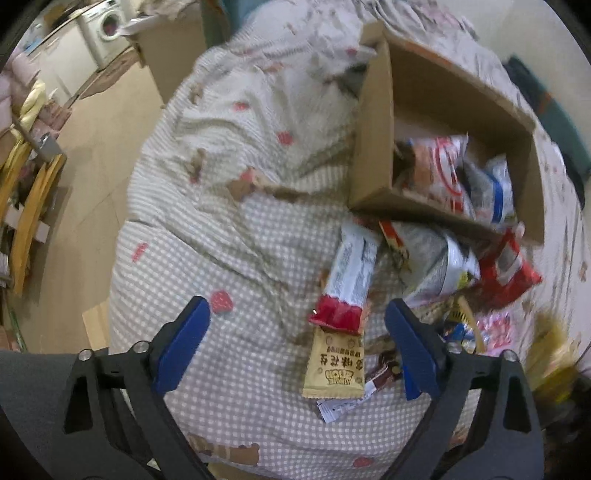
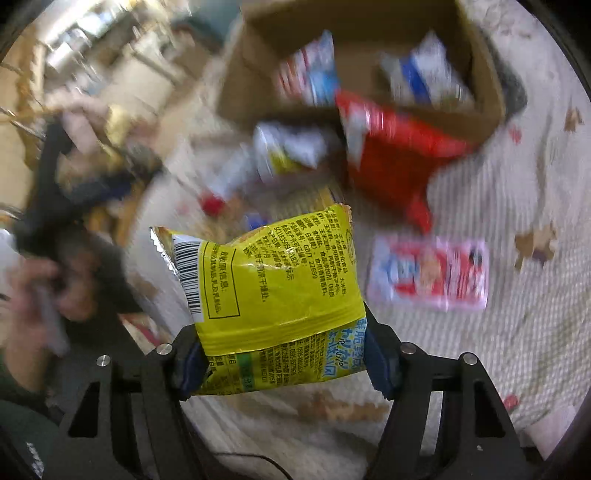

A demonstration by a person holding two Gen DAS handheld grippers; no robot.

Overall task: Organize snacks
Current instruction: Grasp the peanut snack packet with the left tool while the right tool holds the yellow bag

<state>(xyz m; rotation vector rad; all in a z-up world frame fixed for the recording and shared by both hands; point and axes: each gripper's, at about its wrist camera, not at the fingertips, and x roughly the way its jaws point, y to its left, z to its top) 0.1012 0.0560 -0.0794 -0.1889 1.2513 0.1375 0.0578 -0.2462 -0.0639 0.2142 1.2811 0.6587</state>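
My left gripper (image 1: 295, 325) is open and empty above the bed, just short of a white and red snack bar (image 1: 351, 280) and a beige peanut bar (image 1: 334, 365). A cardboard box (image 1: 373, 129) lies beyond them with several snack bags inside. More packets, one red (image 1: 506, 269), lie heaped at its near wall. My right gripper (image 2: 280, 354) is shut on a yellow snack bag (image 2: 273, 273) and holds it up in the air. In the blurred right wrist view the box (image 2: 487, 99), a red bag (image 2: 391, 155) and a pink packet (image 2: 428, 273) lie beyond.
The checked quilt (image 1: 221, 229) covers the bed; its edge drops to a wooden floor (image 1: 92, 166) on the left. A washing machine (image 1: 107, 26) and wooden frames (image 1: 29, 206) stand far left. The person's hand and left tool (image 2: 55, 177) show at the left of the right wrist view.
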